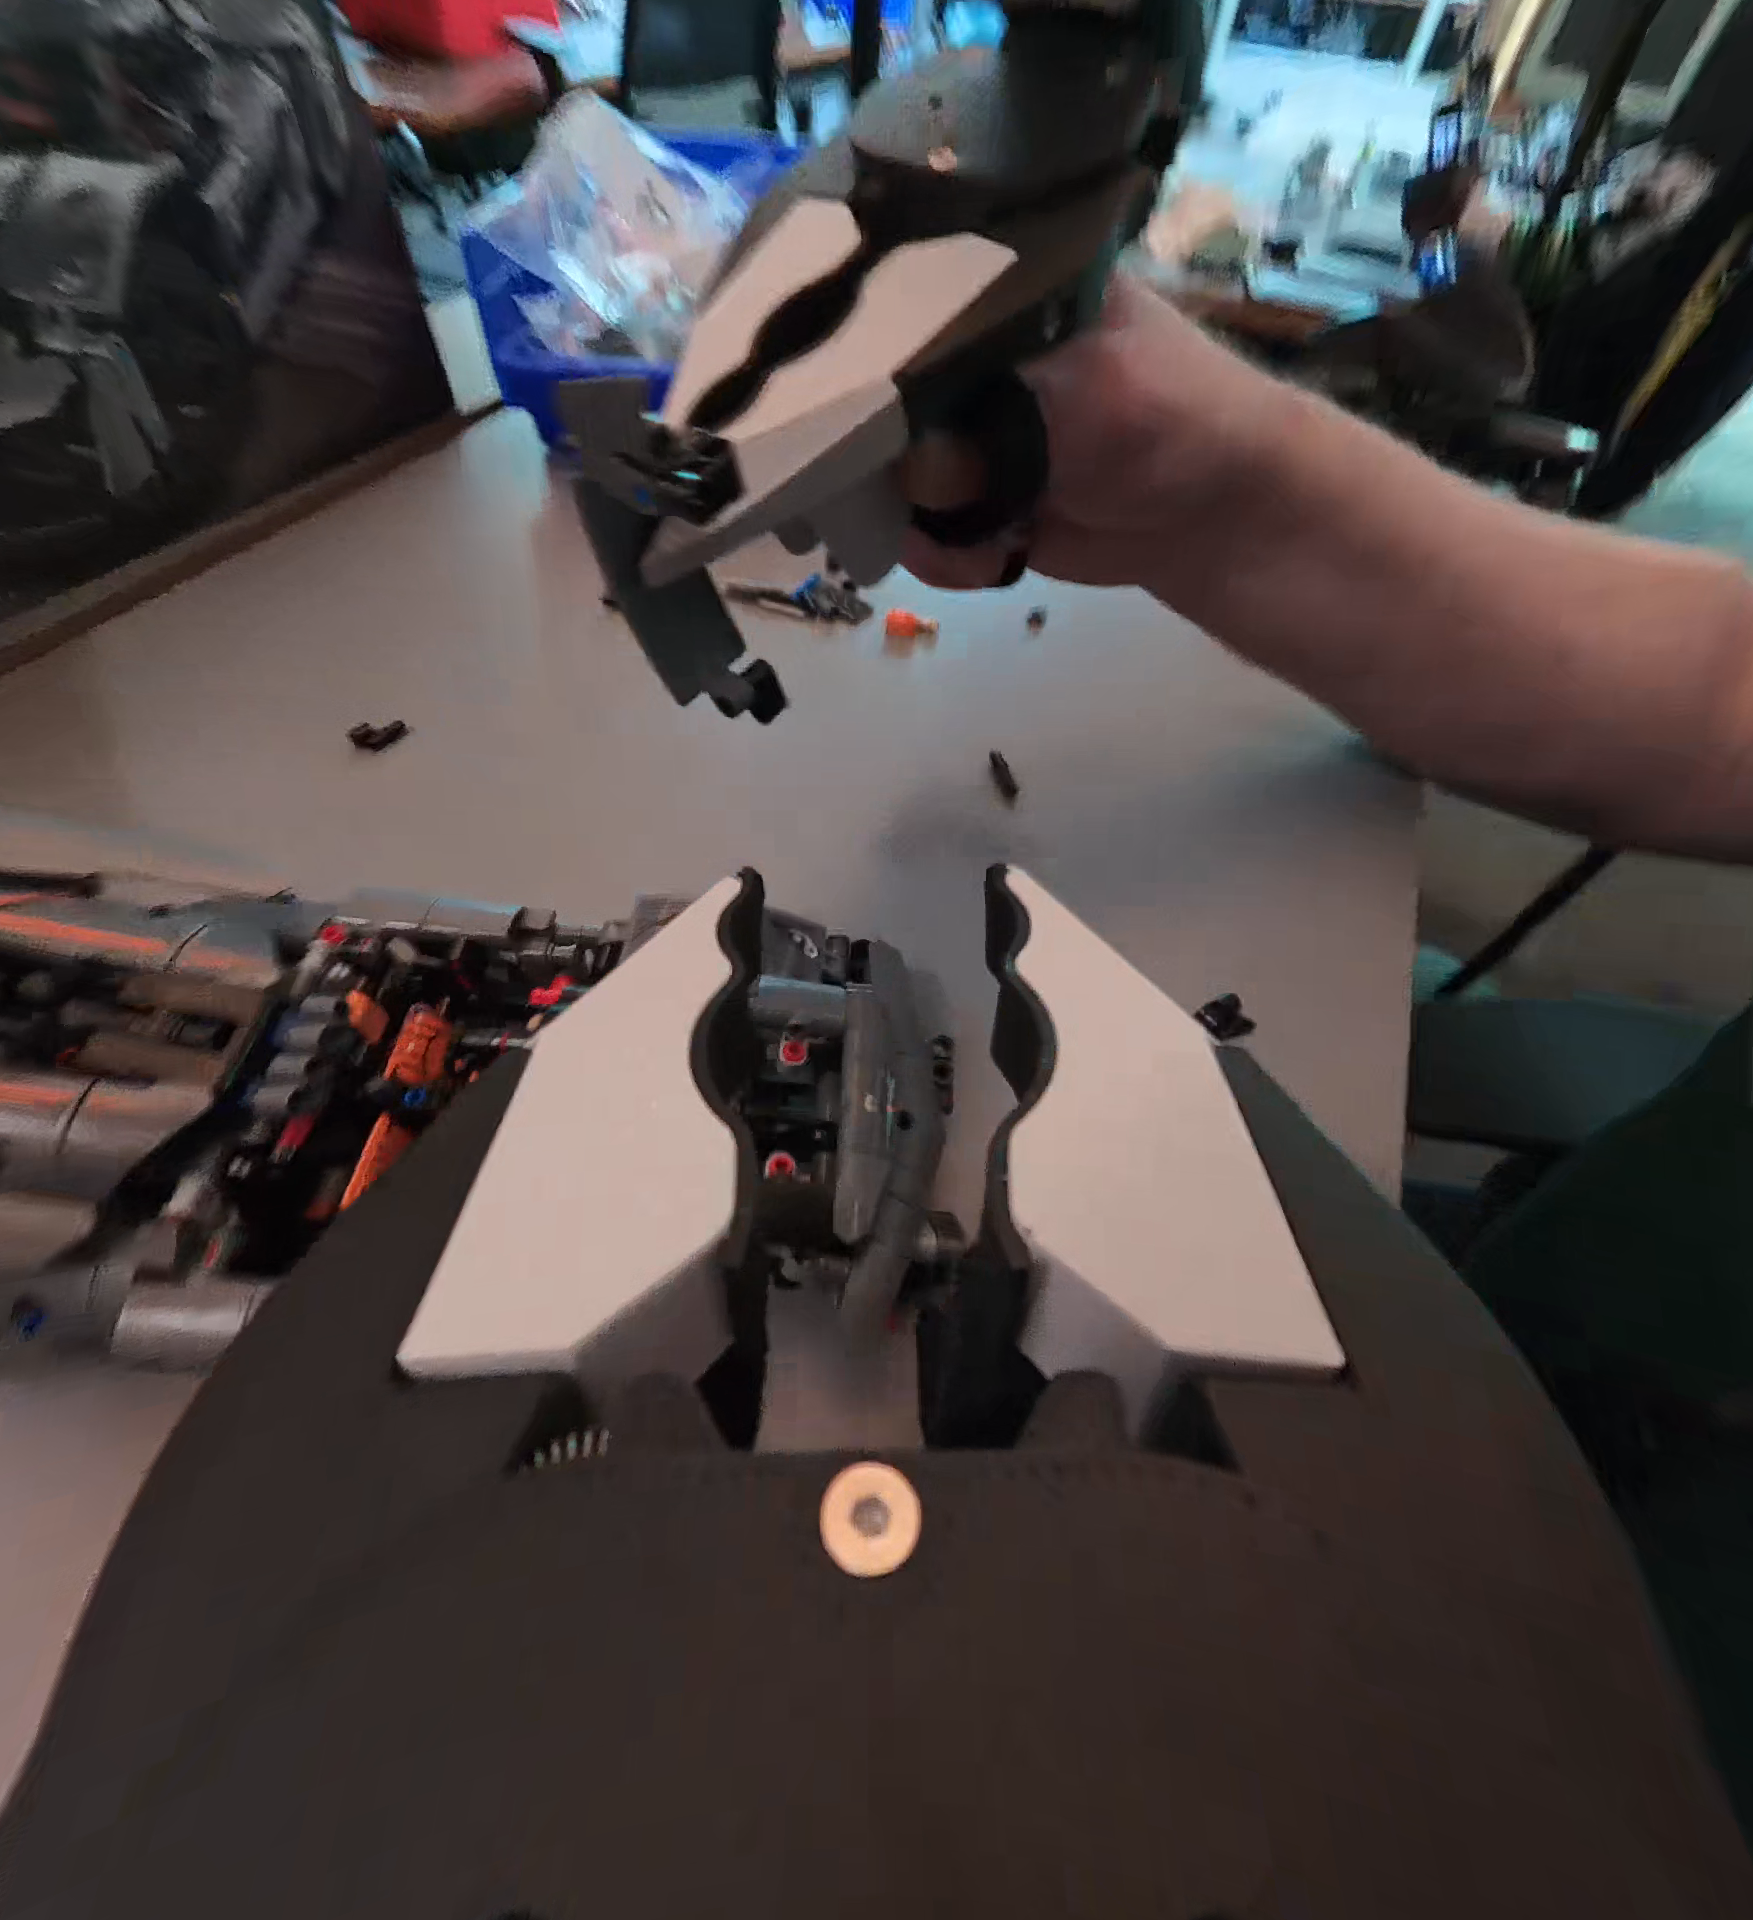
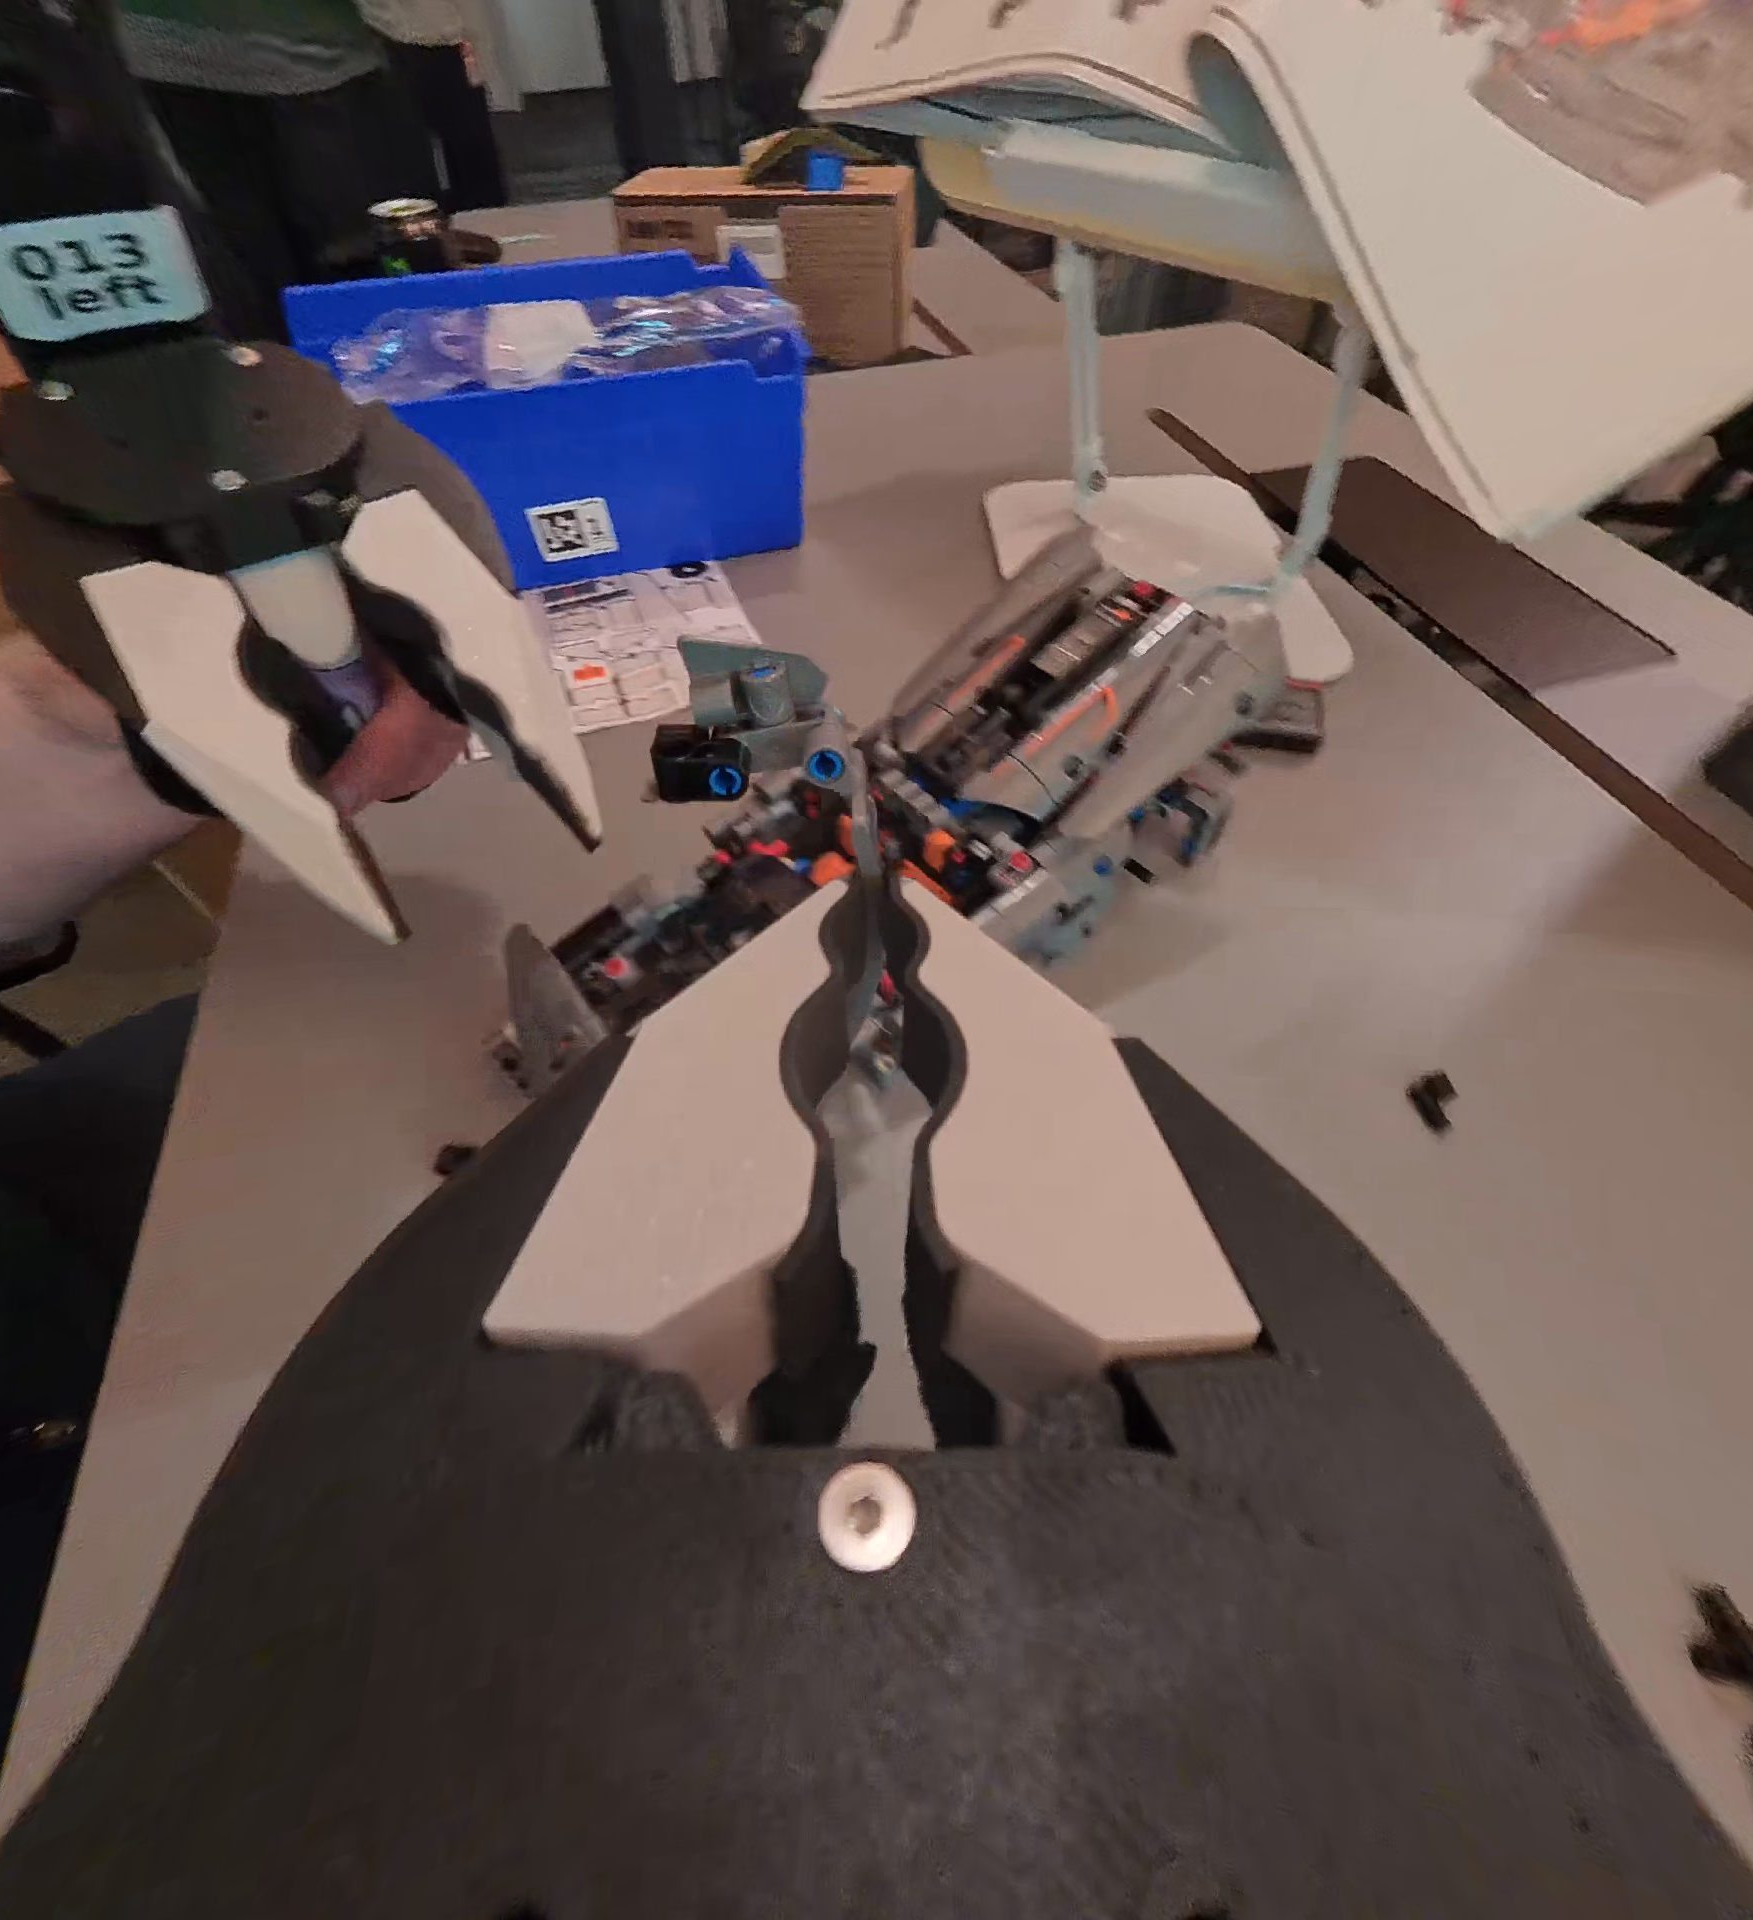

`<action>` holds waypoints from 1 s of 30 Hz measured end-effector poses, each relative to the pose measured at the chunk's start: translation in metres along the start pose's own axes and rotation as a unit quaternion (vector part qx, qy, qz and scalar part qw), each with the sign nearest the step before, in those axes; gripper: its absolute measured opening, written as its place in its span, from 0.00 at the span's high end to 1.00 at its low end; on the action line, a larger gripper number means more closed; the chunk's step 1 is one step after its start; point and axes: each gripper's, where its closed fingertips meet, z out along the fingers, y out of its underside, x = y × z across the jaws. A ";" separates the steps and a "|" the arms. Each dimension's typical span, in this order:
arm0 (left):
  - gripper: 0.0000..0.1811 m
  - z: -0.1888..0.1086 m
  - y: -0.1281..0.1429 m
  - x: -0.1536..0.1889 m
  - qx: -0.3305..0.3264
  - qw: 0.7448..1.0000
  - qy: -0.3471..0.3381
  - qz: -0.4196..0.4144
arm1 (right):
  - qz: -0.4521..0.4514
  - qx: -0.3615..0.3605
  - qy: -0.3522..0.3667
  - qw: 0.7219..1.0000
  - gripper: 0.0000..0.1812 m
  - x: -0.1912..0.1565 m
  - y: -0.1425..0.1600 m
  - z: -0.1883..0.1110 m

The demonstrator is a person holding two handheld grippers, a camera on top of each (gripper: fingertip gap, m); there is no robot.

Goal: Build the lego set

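Note:
My right gripper is shut on a thin grey panel piece with blue pins and a black connector, holding it in the air above the large grey Lego vehicle. In the left wrist view, the right gripper holds this piece above the table. My left gripper is open and empty, hovering over the vehicle's end section. The vehicle body lies to its left. The open left gripper also shows at the left of the right wrist view.
A blue bin of bagged parts stands at the back, with a sticker sheet in front of it. An instruction booklet sits on a stand at the right. Small loose black pieces and an orange one lie on the table.

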 end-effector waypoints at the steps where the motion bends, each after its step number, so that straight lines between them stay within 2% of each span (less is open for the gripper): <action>1: 0.78 0.010 0.001 0.003 -0.022 1.000 0.015 0.010 | 0.009 0.004 0.010 1.000 1.00 0.008 0.004 -0.003; 5: 0.82 0.043 0.010 -0.004 -0.113 0.991 0.030 0.059 | 0.036 0.012 0.028 0.999 1.00 0.030 0.019 -0.013; 9: 0.84 0.063 0.021 -0.015 -0.191 0.976 0.054 0.090 | 0.048 0.006 0.060 0.997 1.00 0.051 0.029 -0.025; 12: 0.85 0.075 0.040 -0.015 -0.269 0.952 0.103 0.104 | 0.064 0.020 0.071 0.995 1.00 0.058 0.025 -0.034; 16: 0.89 0.085 0.065 -0.019 -0.351 0.923 0.130 0.092 | 0.060 0.028 0.080 0.995 1.00 0.061 0.022 -0.042; 21: 0.98 0.080 0.068 -0.016 -0.376 0.908 0.151 0.109 | 0.053 0.021 0.075 0.996 1.00 0.057 0.023 -0.038; 30: 1.00 0.058 0.078 -0.011 -0.401 0.894 0.163 0.115 | 0.042 0.014 0.067 0.997 1.00 0.051 0.026 -0.032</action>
